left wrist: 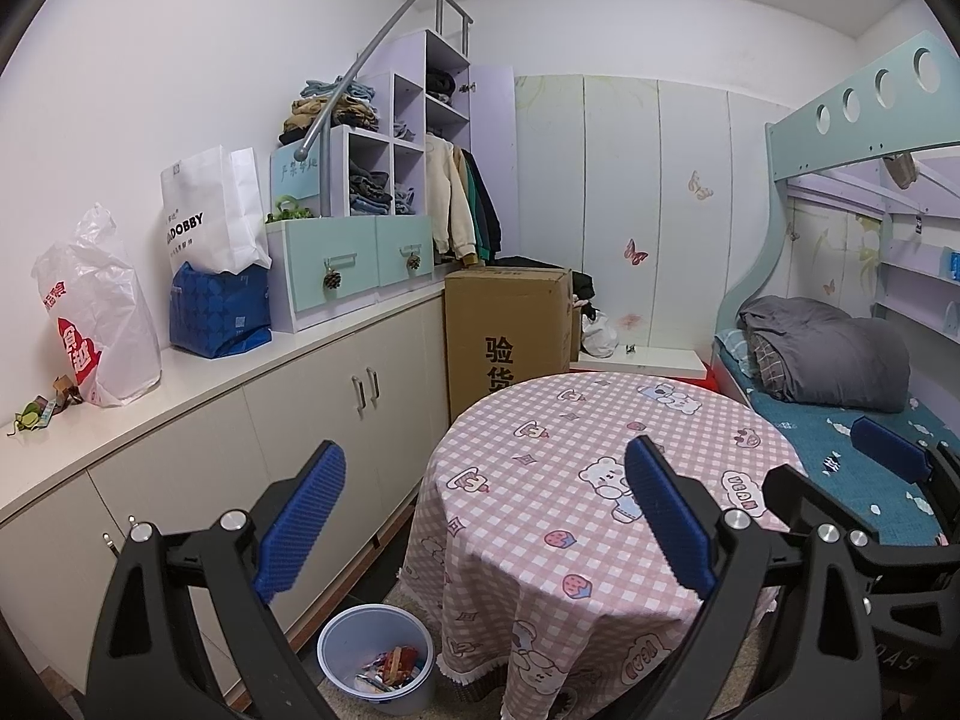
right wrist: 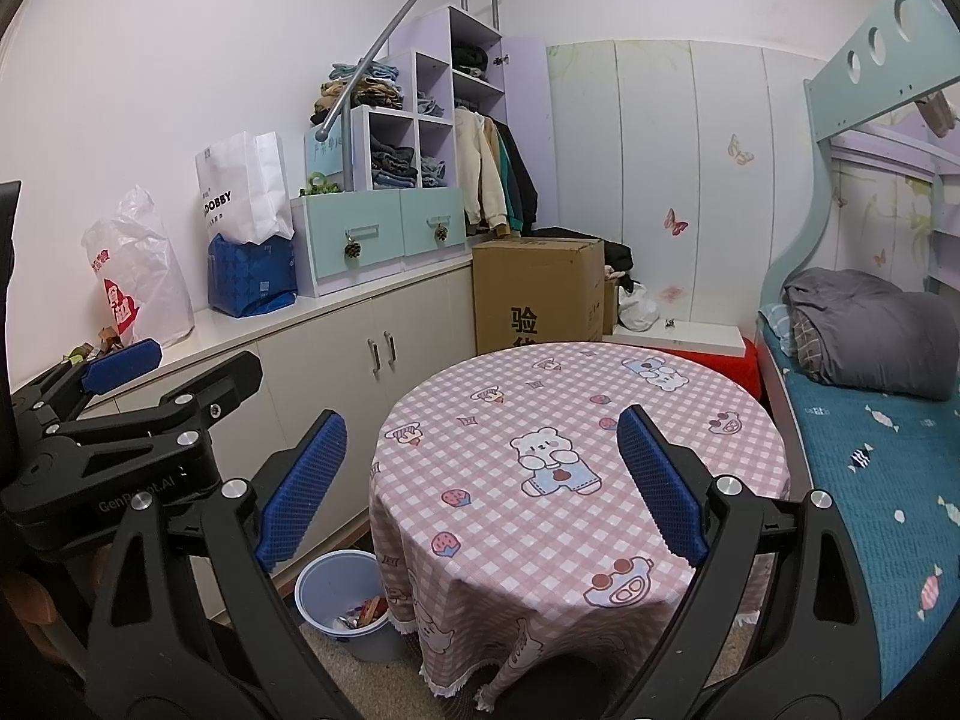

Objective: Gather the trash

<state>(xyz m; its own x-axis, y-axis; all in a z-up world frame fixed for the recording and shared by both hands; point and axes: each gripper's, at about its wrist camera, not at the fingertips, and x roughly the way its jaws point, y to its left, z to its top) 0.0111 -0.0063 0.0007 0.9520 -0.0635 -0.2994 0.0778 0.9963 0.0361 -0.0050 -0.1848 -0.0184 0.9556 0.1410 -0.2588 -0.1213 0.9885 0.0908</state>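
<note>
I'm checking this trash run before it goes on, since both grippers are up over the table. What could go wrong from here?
1. The bin sits on the floor tight against the hanging tablecloth; a reach down could snag the cloth.
2. The left gripper and right gripper are close side by side, both with jaws open and empty; they could collide.
3. Small scraps lie on the counter beside the plastic bag, and are easy to miss.

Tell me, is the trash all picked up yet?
Nearly, it looks like. The round table shows only its cloth, and wrappers lie in the bin on the floor. The left claw and right claw are open and hold nothing. Small scraps on the counter may be left.
</note>
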